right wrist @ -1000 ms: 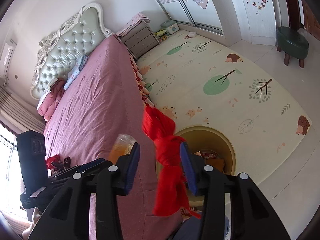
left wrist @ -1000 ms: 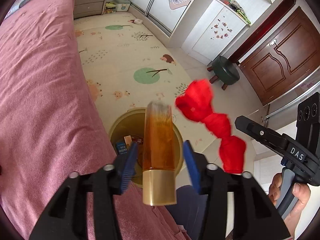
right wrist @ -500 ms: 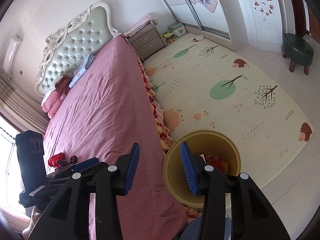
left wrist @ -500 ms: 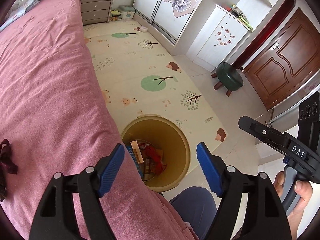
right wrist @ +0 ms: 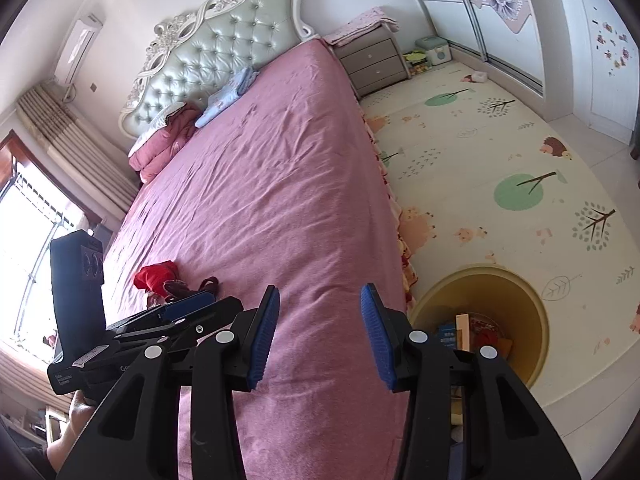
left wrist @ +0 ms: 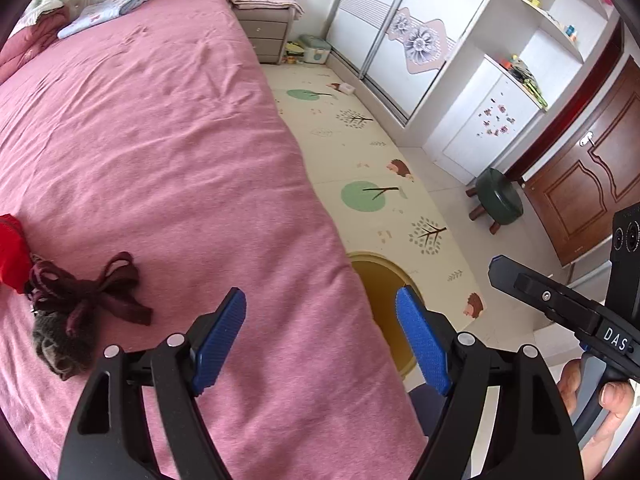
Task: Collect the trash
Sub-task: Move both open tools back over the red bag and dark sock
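Observation:
A yellow trash bin [right wrist: 486,316] stands on the floor at the bed's edge, with boxes and red trash [right wrist: 486,334] inside; its rim shows in the left wrist view [left wrist: 380,276]. My left gripper [left wrist: 320,340] is open and empty above the pink bed [left wrist: 160,160]. A dark red ribbon with a grey cloth [left wrist: 80,312] and a red item [left wrist: 12,252] lie on the bed to its left; the red item also shows in the right wrist view [right wrist: 154,276]. My right gripper [right wrist: 316,336] is open and empty over the bed's edge, left of the bin.
A patterned play mat [right wrist: 500,168] covers the floor. A green stool [left wrist: 498,200], a brown door [left wrist: 588,184] and white wardrobes [left wrist: 404,40] stand at the right. A nightstand [right wrist: 372,60] and folded bedding [right wrist: 228,96] are near the headboard.
The amber bottle and the red cloth left my grippers and dropped into the bin. Both grippers are now empty and have swung left, over the bed toward the ribbon and red item.

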Tool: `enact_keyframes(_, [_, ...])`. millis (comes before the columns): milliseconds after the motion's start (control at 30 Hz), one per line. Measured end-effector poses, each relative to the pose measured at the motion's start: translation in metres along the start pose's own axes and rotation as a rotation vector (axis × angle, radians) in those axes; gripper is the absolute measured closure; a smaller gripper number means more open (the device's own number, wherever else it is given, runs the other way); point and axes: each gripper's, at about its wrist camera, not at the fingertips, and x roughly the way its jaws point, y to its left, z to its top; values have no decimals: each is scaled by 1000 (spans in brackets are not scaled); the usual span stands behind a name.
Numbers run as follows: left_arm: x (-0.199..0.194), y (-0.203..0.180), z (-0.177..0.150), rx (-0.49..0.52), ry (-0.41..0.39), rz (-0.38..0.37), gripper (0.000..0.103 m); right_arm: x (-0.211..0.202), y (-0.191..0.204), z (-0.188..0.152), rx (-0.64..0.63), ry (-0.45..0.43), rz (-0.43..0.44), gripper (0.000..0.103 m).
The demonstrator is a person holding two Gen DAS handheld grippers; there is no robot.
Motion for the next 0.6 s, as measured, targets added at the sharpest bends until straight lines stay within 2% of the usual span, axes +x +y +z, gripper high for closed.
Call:
enact_keyframes(300, [-34,74,2,-121,-55,87,26,39,63,0,-105,61,78,60])
enact_keyframes(600, [-60,144,-12,-237,-91,157,25,86,121,-9,-188,143,136,60])
